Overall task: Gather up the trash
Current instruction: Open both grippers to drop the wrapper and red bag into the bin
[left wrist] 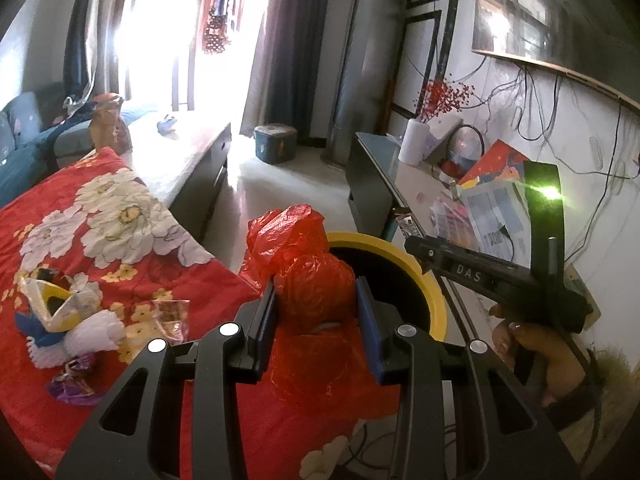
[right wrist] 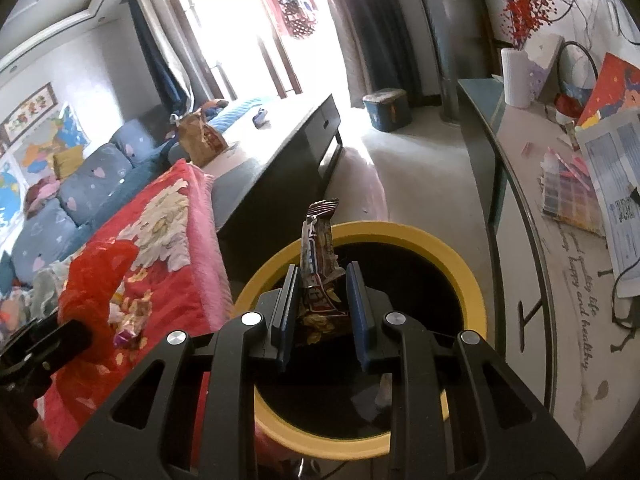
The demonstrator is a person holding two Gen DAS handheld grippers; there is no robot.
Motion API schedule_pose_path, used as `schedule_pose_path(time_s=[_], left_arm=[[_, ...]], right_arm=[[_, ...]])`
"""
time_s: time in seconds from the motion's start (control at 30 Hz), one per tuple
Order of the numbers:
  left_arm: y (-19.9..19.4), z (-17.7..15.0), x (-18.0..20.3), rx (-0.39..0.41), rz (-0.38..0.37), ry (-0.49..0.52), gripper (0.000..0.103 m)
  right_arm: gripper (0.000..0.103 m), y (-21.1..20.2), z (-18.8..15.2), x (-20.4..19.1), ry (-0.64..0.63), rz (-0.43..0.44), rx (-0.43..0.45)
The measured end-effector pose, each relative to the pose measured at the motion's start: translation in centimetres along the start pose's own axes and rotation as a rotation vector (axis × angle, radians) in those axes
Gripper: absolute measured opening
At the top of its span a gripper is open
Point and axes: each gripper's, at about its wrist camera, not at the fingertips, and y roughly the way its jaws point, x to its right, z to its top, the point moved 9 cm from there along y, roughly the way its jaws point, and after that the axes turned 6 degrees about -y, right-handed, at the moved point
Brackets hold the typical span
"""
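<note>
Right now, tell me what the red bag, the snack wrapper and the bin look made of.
Red bag in the left gripper: thin plastic film, glossy and translucent; it crumples and light passes through.
Snack wrapper in the right gripper: printed plastic or foil laminate, shiny, with a crimped serrated top.
Bin: probably moulded plastic, with a smooth, evenly yellow rim and a dark inside.

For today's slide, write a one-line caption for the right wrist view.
Right gripper holds a snack wrapper above the yellow-rimmed bin.
</note>
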Motion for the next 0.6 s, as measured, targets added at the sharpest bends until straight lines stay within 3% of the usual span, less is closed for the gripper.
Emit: schedule_pose_path(time_s=[0.6], left_arm=[[5.2,0.0,0.6,-0.075,0.012,0.012,0.036]], right_arm=[[0.018,1.8,-2.0,2.6,0.057,-0.020,-0.066]])
